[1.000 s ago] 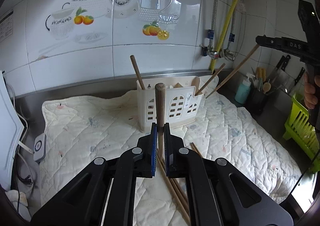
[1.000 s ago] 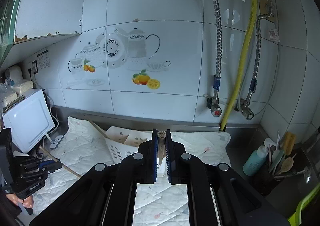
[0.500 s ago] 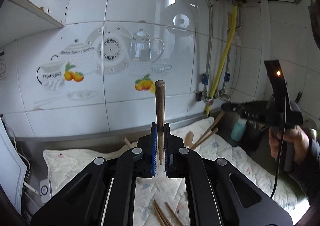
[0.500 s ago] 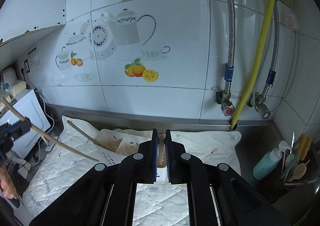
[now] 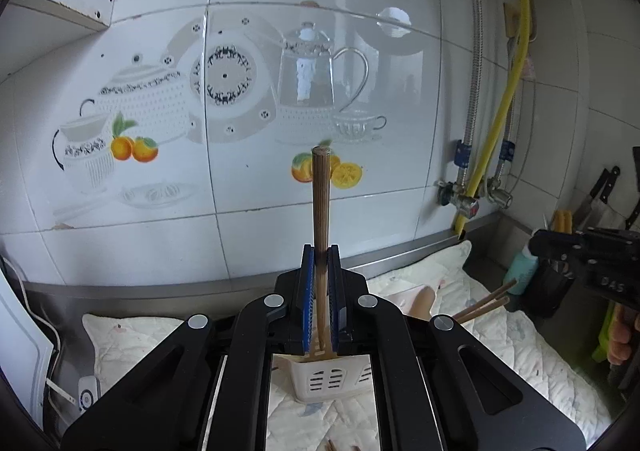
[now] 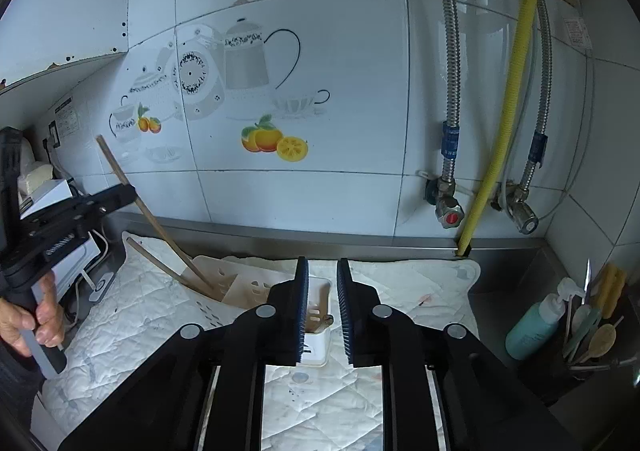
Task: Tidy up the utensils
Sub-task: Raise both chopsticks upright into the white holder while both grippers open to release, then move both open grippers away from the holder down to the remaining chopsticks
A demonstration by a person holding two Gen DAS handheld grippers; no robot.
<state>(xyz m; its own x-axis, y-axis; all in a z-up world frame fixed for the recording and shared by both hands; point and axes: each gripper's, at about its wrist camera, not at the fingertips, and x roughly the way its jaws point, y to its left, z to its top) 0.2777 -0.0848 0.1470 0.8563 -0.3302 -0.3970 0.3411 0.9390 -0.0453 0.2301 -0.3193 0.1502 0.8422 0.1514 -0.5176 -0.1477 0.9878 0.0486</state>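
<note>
My left gripper (image 5: 320, 251) is shut on a brown wooden chopstick (image 5: 321, 203) and holds it upright over the white slotted utensil holder (image 5: 332, 379); its lower end reaches into the holder. In the right wrist view the same chopstick (image 6: 120, 175) slants down into the holder (image 6: 224, 279), held by the left gripper (image 6: 120, 193). My right gripper (image 6: 322, 267) is open and empty just above the holder. Two chopsticks (image 5: 484, 303) stick out of the holder on the right in the left wrist view.
A white quilted mat (image 6: 360, 403) covers the steel counter. A black caddy with spoons and a teal bottle (image 6: 536, 327) stands at the right. A yellow hose (image 6: 508, 99) and steel pipes run down the tiled wall. White appliances (image 6: 48, 191) stand at the left.
My right gripper has opened and let go of the utensil it held over the holder. My left gripper has carried its chopstick over the holder, lower end inside.
</note>
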